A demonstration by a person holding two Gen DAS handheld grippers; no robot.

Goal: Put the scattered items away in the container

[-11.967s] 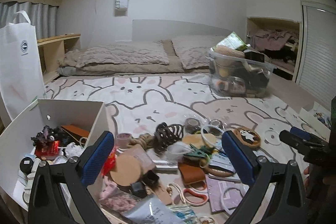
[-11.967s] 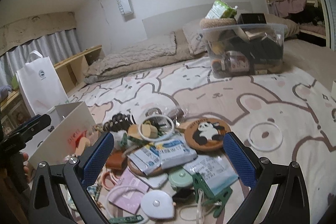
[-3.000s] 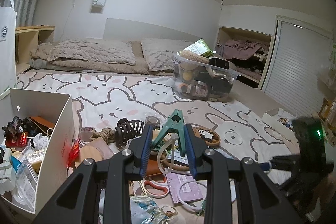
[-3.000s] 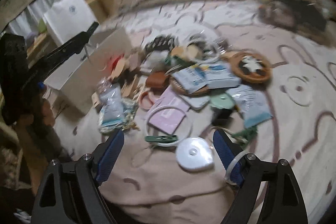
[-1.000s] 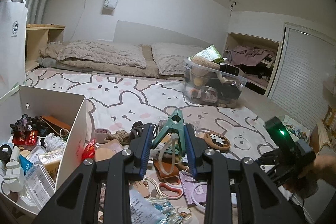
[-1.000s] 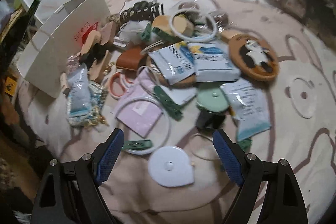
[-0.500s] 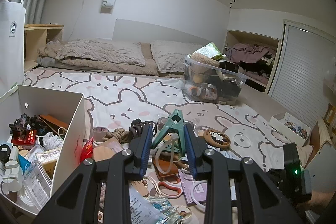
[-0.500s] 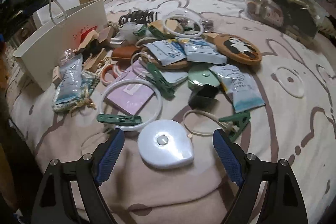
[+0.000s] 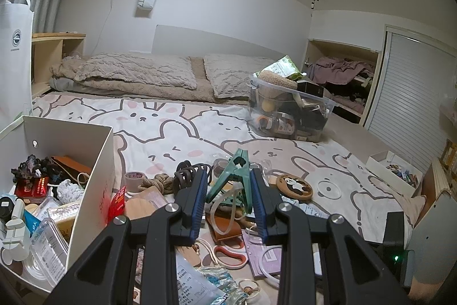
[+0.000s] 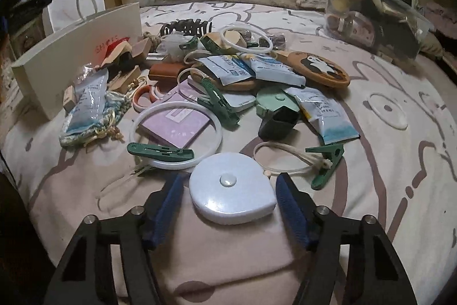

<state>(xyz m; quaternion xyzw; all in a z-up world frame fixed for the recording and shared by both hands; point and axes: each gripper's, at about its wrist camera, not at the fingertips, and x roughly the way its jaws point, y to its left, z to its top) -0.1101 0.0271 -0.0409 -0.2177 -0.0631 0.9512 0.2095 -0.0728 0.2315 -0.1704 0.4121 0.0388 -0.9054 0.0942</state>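
Note:
My left gripper (image 9: 228,185) is shut on a green clothes peg (image 9: 238,170) with a white loop hanging from it, held above the pile beside the white cardboard box (image 9: 97,162). The box holds several small items. In the right wrist view, my right gripper (image 10: 228,180) is low over the bedspread, its jaws closing on either side of a white round tape measure (image 10: 231,187). Narrow gaps remain between the blue pads and the tape measure. The same box (image 10: 77,47) stands at the left of the pile.
The pile includes a white hoop (image 10: 175,133), green pegs (image 10: 160,150), a panda coaster (image 10: 320,67), sachets and a hair claw. A full clear plastic bin (image 9: 288,110) stands farther back. A white paper bag (image 9: 14,62) stands at the left, a small open box (image 9: 394,173) at the right.
My right gripper has come down and in toward the white tape measure, and its jaws have narrowed around it. My left gripper keeps still with the green peg.

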